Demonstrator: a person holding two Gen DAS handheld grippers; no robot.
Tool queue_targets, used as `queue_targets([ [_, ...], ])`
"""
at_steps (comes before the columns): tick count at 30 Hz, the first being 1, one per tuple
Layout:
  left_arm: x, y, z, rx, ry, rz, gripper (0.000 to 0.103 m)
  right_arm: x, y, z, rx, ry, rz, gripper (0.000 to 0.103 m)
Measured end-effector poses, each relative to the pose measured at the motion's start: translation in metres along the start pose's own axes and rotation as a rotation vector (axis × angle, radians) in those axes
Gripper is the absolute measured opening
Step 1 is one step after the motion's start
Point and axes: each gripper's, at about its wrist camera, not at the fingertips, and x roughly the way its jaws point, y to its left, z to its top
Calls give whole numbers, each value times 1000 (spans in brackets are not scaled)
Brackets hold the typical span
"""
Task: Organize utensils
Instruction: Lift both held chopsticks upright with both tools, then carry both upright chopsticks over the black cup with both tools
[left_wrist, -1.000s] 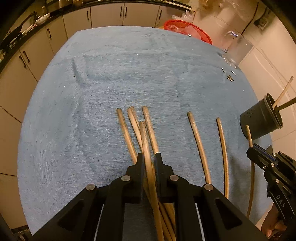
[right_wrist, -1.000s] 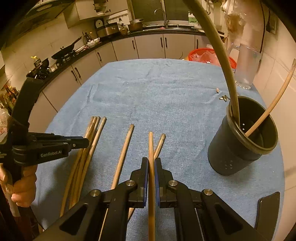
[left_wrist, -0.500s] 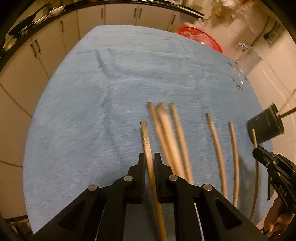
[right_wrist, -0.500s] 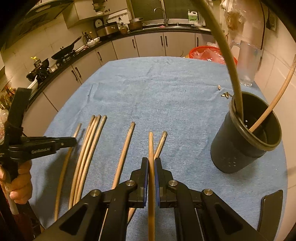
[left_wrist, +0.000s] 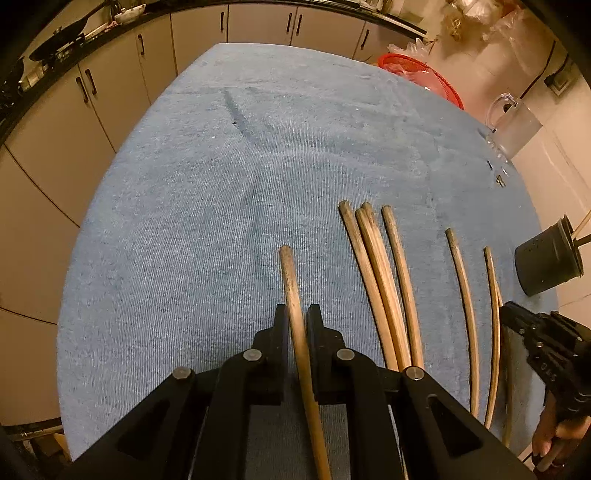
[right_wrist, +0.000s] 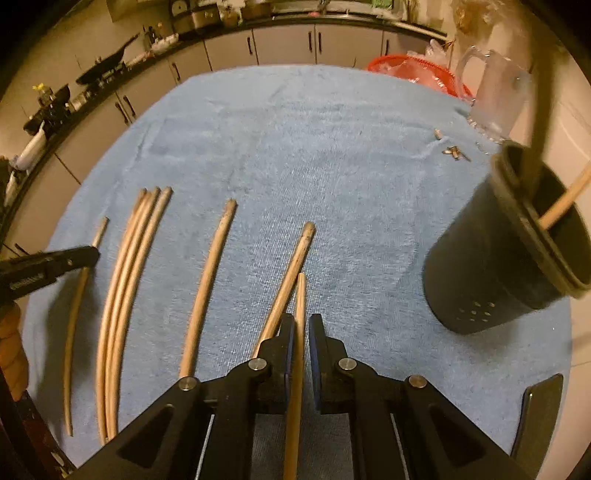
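Observation:
My left gripper is shut on a wooden chopstick, held to the left of a bundle of three chopsticks on the blue cloth. Two more chopsticks lie further right. My right gripper is shut on another chopstick, lifted above a loose chopstick on the cloth. The black utensil holder stands to its right with two sticks in it; it also shows in the left wrist view. The left gripper also shows in the right wrist view.
The blue cloth covers the table. A red basket and a clear jug stand at the far right edge. Small bits lie near the jug. Kitchen cabinets run behind the table.
My left gripper pulled one chopstick out of the bundle and carried it left. My right gripper lifted its chopstick and drew back a little; the holder now sits further right in its view.

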Motion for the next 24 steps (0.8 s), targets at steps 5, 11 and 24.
queue_targets([
  [5, -6, -7, -2, 1, -8, 3, 9, 5, 3, 7, -12, -14, 13, 6],
  [11, -43, -12, -9, 3, -90, -19, 8, -44, 0, 5, 24, -159, 67, 6],
  [24, -177, -55, -47, 75, -425, -17, 7, -177, 4, -34, 60, -637, 152, 6],
])
